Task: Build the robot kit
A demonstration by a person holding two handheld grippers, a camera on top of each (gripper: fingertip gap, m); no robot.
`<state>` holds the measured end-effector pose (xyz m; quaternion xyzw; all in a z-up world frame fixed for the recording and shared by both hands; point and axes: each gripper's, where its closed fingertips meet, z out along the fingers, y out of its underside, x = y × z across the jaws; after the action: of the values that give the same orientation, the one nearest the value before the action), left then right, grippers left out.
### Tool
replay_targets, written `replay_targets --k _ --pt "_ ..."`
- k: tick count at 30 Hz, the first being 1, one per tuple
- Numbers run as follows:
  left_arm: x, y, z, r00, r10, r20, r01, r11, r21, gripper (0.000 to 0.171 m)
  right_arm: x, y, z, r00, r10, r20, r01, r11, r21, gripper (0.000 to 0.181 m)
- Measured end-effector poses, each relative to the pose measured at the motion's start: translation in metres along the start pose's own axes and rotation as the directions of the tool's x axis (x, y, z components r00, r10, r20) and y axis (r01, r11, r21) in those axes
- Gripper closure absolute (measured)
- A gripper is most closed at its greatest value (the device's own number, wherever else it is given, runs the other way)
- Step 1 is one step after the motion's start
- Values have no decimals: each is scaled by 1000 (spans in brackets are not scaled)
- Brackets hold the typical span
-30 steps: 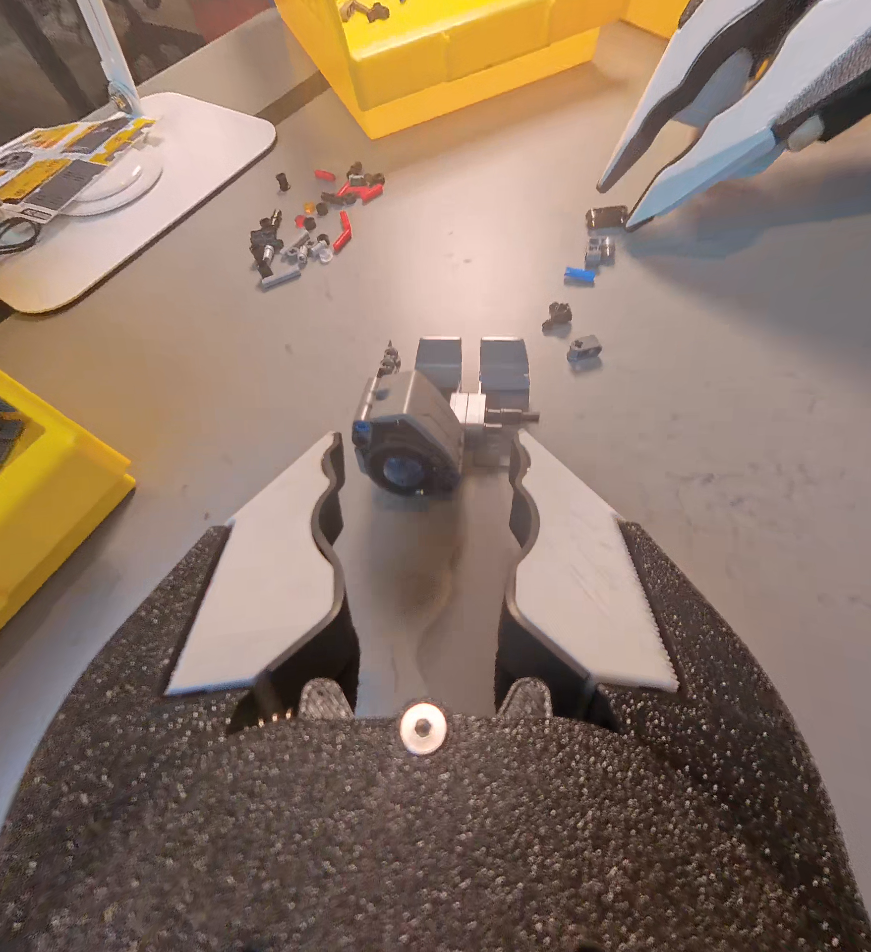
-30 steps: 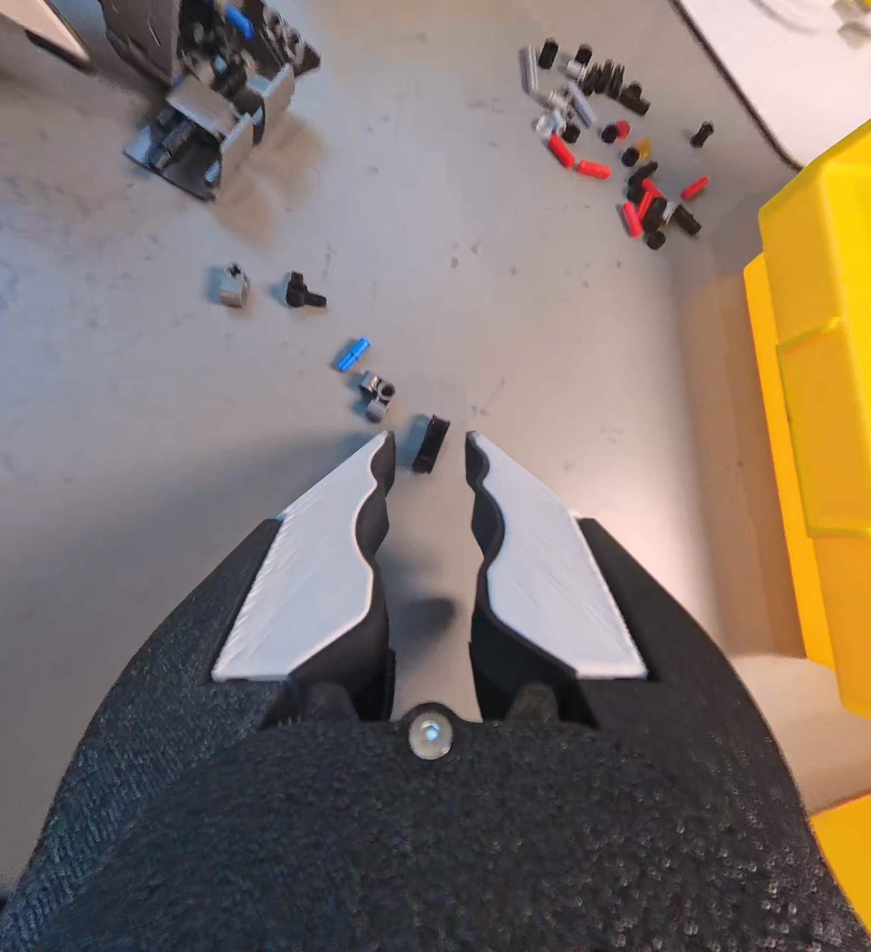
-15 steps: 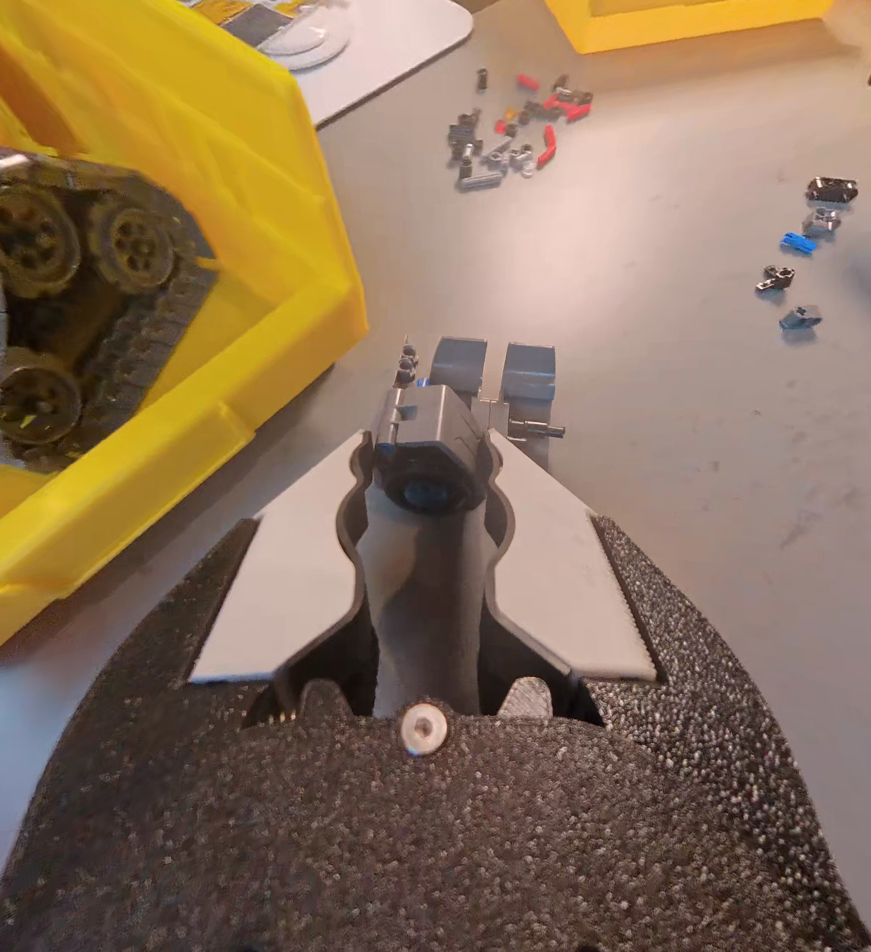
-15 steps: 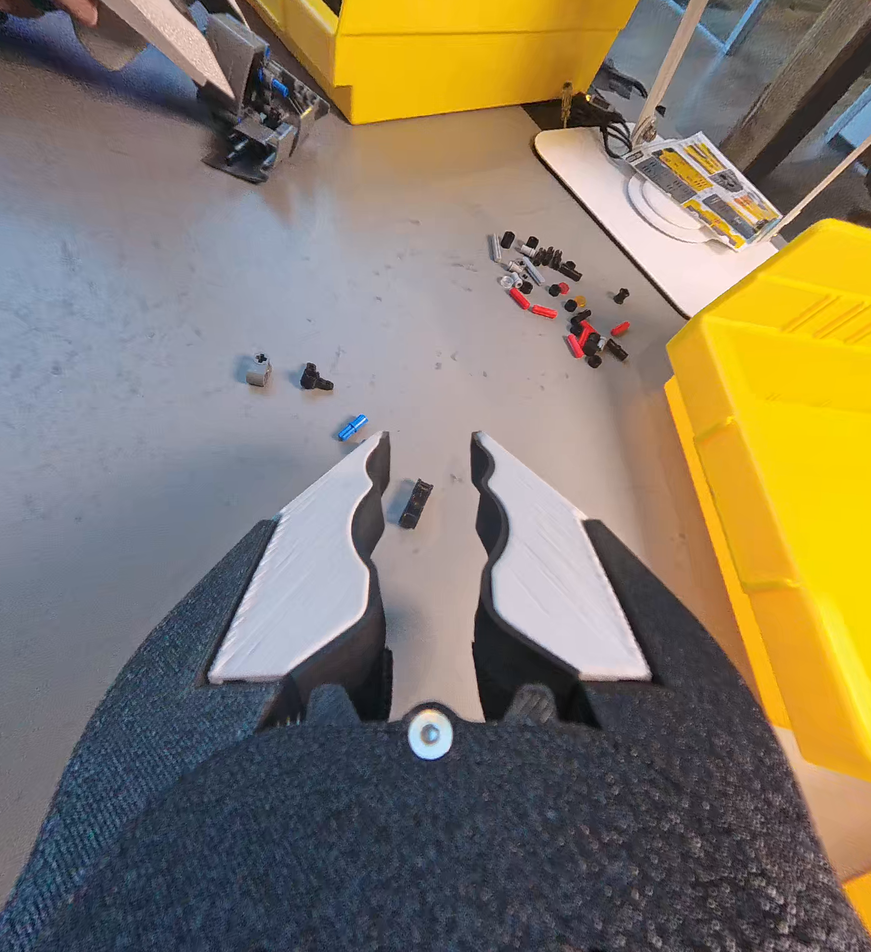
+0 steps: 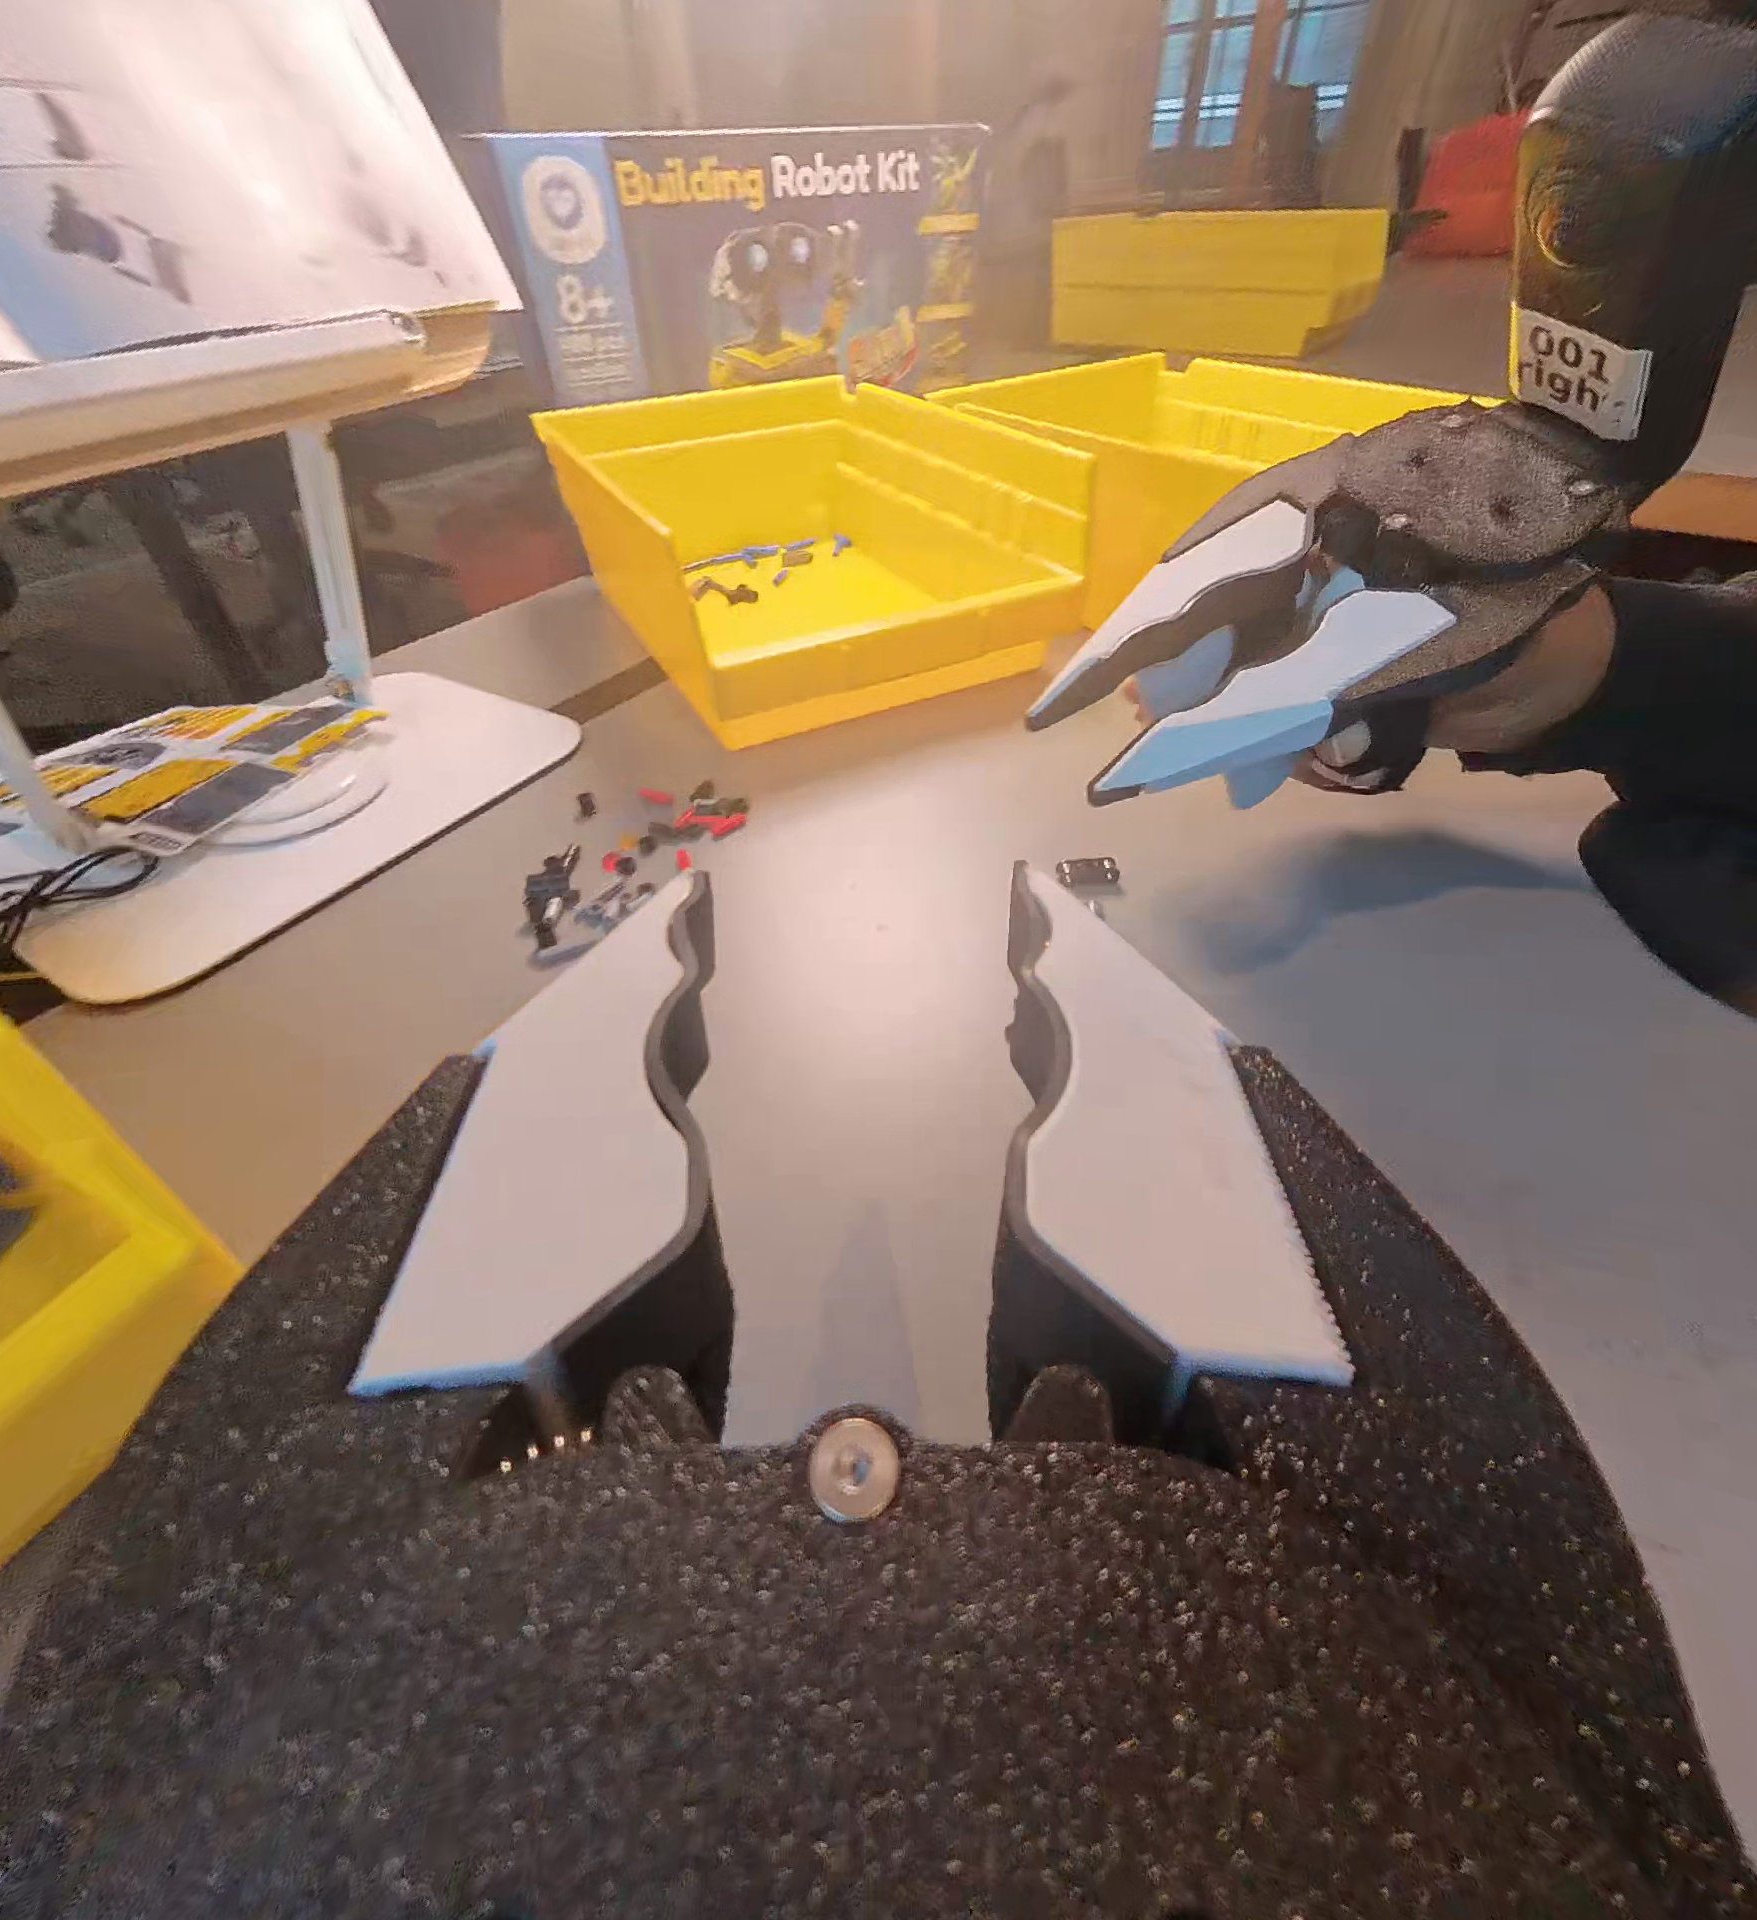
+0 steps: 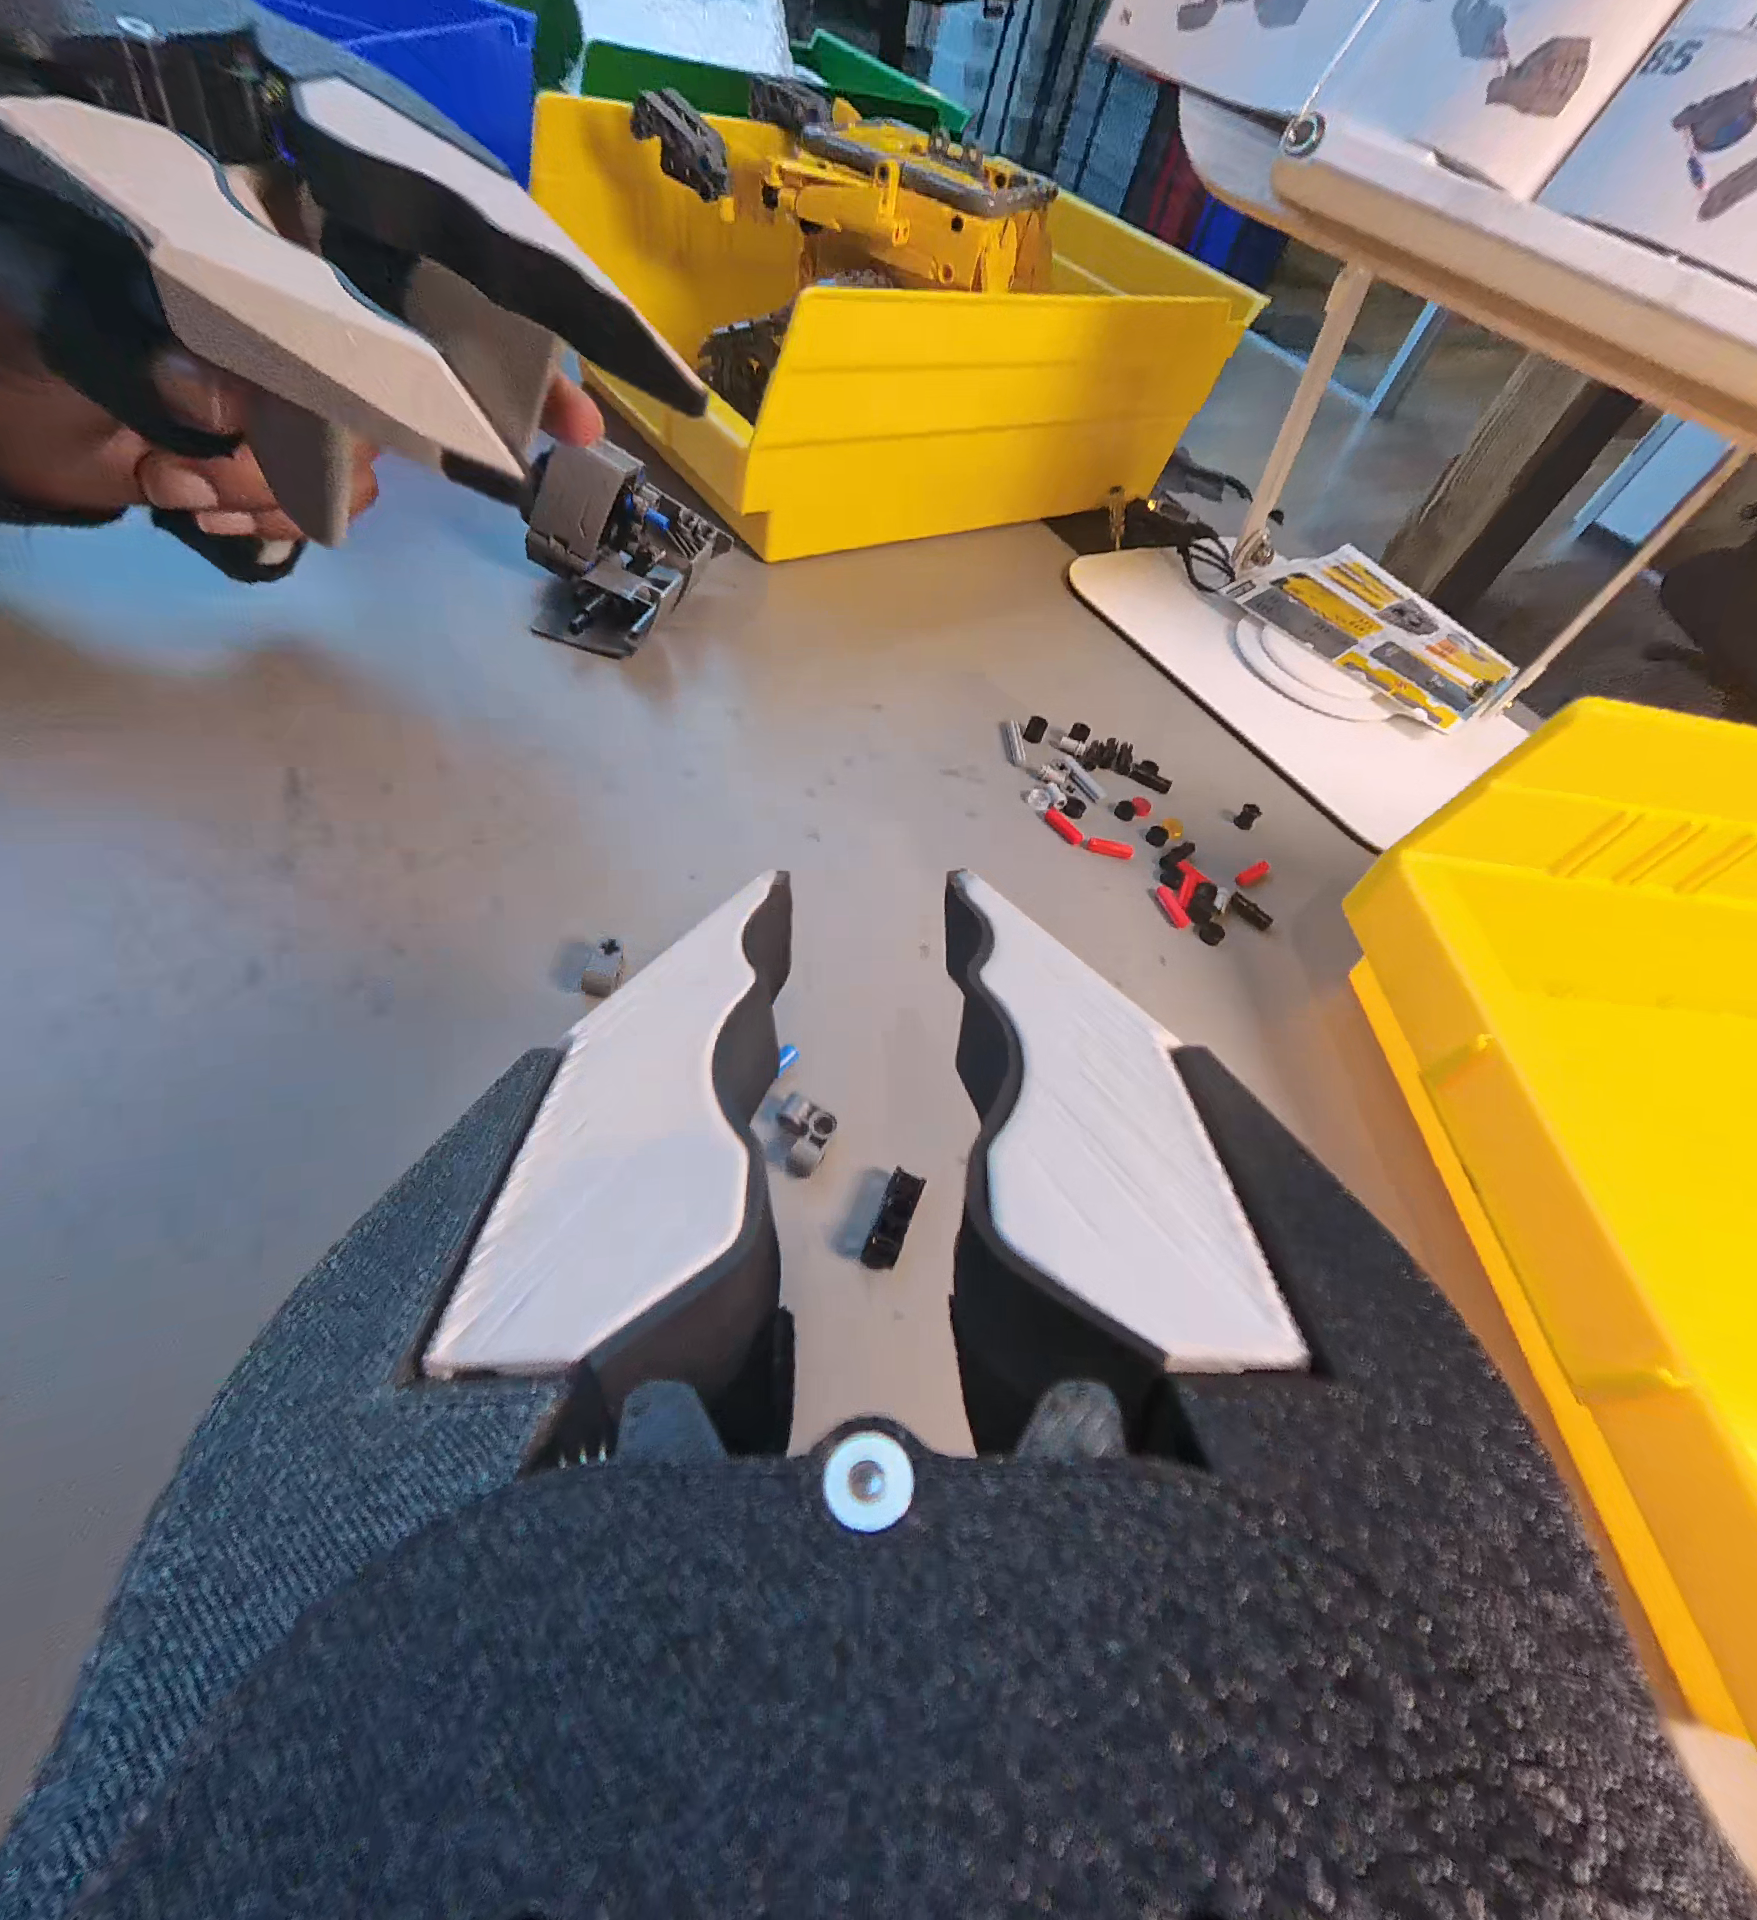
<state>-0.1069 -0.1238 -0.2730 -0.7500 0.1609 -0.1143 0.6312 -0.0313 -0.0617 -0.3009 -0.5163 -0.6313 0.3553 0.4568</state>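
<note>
The left gripper (image 5: 853, 894) hung above the grey counter (image 5: 1425, 1195) with its jaws spread wide and nothing between them; only bare counter showed in the gap. Just past its left fingertip lay a scatter of small red, black and grey pieces (image 5: 635, 842), and beside the right fingertip sat a small black piece (image 5: 1087, 871). Farther ahead stood a yellow bin (image 5: 822, 582) with a few small parts on its floor, a printed kit box (image 5: 749, 260) behind it, and off to the left a white stand base (image 5: 261, 831) with a sheet of stickers on it. Seen from the right wrist view, that left gripper (image 6: 604, 436) had its tips close to a grey motor assembly (image 6: 614, 551) resting on the counter; whether a tip touched it I could not tell, but the jaws were apart and not clamped on it. The right gripper (image 6: 866, 883) also stood open and empty, held off the counter. Below and between its jaws lay a black pin strip (image 6: 889, 1216) and a grey connector (image 6: 806, 1127), with a blue pin (image 6: 787, 1058) peeking out by the left finger and a small grey block (image 6: 599, 961) outside it. To its right was another yellow bin (image 6: 1601, 1039); ahead, a third yellow bin (image 6: 957, 416) held a partly built tracked model (image 6: 905, 197).
</note>
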Motion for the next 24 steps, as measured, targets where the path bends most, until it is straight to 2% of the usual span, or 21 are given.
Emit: replay_targets --k 3,5,8,12,18,24 --pt "3 13 14 1000 13 -9 -13 999 -41 116 -4 -4 3 1000 -12 -7 12 1000 15 151" --pt "0 28 11 1000 31 6 -30 995 -98 113 -8 0 4 1000 -20 0 20 1000 -7 151" --pt "0 33 1 1000 8 15 -6 992 -124 111 -15 8 6 999 -26 31 27 998 -49 150" --pt "7 39 -7 1000 1 8 0 989 -151 109 -15 5 11 999 -29 38 31 998 -53 145" --pt "11 45 -2 998 57 2 -55 980 -192 108 -7 8 13 999 -41 -27 40 998 -44 132" --pt "7 45 -4 998 53 27 -47 980 -194 109 1 4 0 998 49 -32 -49 999 1 135"
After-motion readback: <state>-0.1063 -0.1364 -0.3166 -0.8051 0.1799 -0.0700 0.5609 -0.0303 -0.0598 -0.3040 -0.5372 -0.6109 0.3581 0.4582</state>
